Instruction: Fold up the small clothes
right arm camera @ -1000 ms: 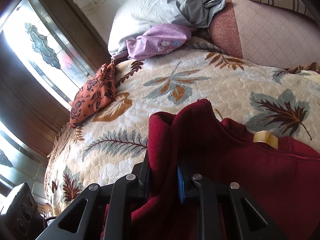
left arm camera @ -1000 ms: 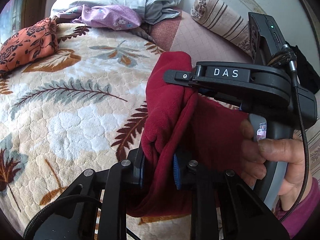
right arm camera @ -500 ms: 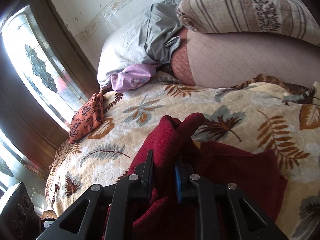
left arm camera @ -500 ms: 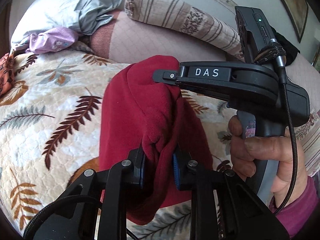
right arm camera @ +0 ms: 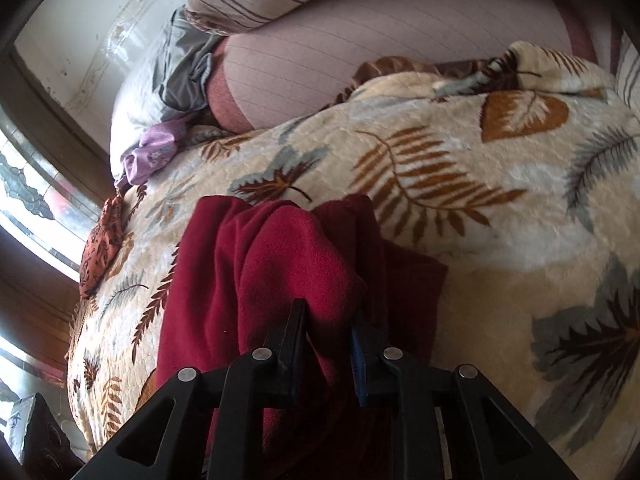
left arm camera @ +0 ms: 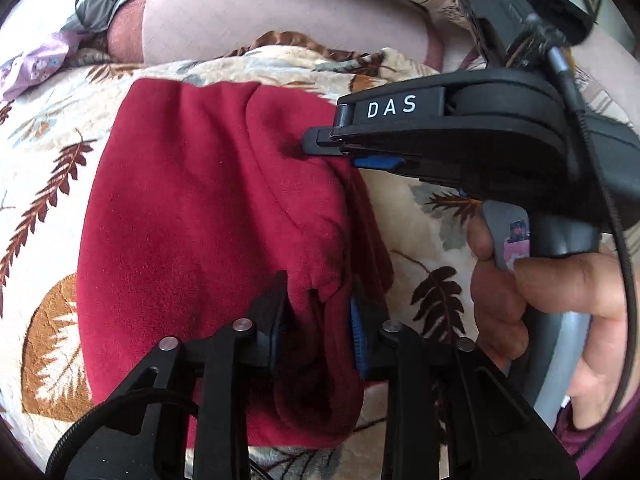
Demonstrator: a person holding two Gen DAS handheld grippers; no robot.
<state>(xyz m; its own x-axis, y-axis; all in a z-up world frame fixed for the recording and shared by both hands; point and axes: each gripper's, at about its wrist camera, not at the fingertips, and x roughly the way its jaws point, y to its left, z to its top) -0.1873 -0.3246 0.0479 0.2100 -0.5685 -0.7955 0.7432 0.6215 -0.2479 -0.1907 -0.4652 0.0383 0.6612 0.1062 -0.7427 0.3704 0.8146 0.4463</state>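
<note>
Both hand-held grippers have carried the red fleece garment [left arm camera: 208, 216] across the bed [right arm camera: 500, 208], so that it has come down from hanging between them and now lies folded over on the leaf-patterned blanket [left arm camera: 44, 184], near the quilted pink bolster [left arm camera: 280, 12] at the head end. You have brought one half over the other; the fold looks laid, though its upper edge is bunched and uneven in the right wrist view.

Your left hand-held gripper [left arm camera: 316, 316] has just been opening: its jaws now stand apart with a ridge of fleece between them, and the pads do not appear to press on the cloth. I judge that corner released.

Your right hand-held gripper [right arm camera: 328, 332] has also eased a little, yet a fold of fleece fills the narrow gap between its fingers and looks pinched; it is grasping the garment. Your right hand [left arm camera: 532, 292] is wrapped round its handle beside the cloth.

In my judgement the fold stage is nearly complete. Release the right corner next, then check the bunched edge before any further fold.
</note>
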